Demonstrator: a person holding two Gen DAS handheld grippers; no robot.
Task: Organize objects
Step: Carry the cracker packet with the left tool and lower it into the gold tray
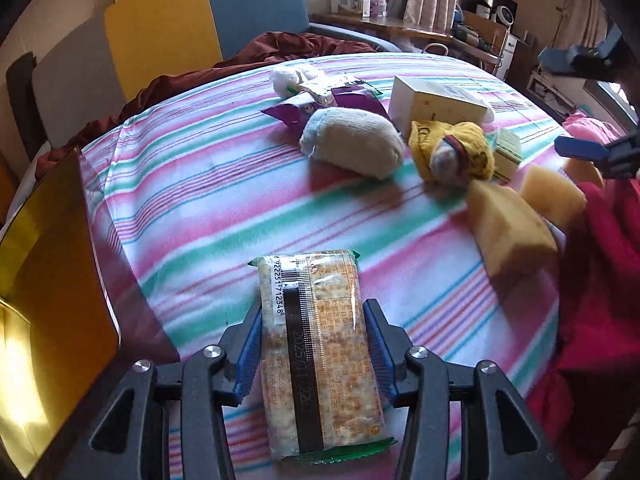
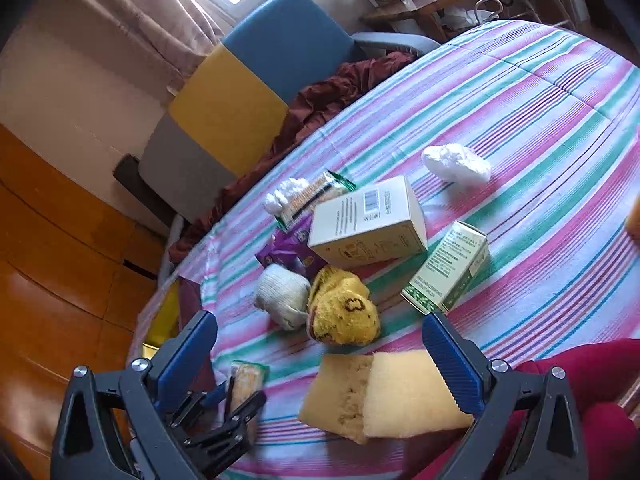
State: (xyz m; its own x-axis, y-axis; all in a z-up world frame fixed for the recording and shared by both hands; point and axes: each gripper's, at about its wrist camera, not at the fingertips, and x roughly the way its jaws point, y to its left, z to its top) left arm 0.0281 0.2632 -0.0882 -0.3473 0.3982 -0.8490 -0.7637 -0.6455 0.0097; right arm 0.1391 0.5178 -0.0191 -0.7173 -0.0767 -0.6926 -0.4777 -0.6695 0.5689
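Note:
My left gripper [image 1: 314, 340] is shut on a cracker packet [image 1: 316, 352], held low over the striped cloth [image 1: 200, 200]; it also shows in the right wrist view [image 2: 246, 380]. My right gripper [image 2: 320, 356] is open and empty, hovering above two yellow sponges [image 2: 384, 392]. It also shows at the right edge of the left wrist view [image 1: 580, 104]. On the cloth lie a white sock ball [image 1: 352, 142], a yellow sock ball [image 1: 452, 152], a large white box [image 2: 368, 224], a green-and-white box [image 2: 448, 268], a purple wrapper [image 1: 332, 104], another cracker packet [image 2: 312, 196] and a white wad [image 2: 456, 164].
A chair [image 1: 200, 32] with yellow, blue and grey panels stands behind the table with dark red cloth [image 1: 304, 46] draped by it. A shiny yellow container [image 1: 48, 292] stands at the table's left edge. Red fabric [image 1: 600, 280] lies at the right. A cluttered desk [image 1: 400, 20] is at the back.

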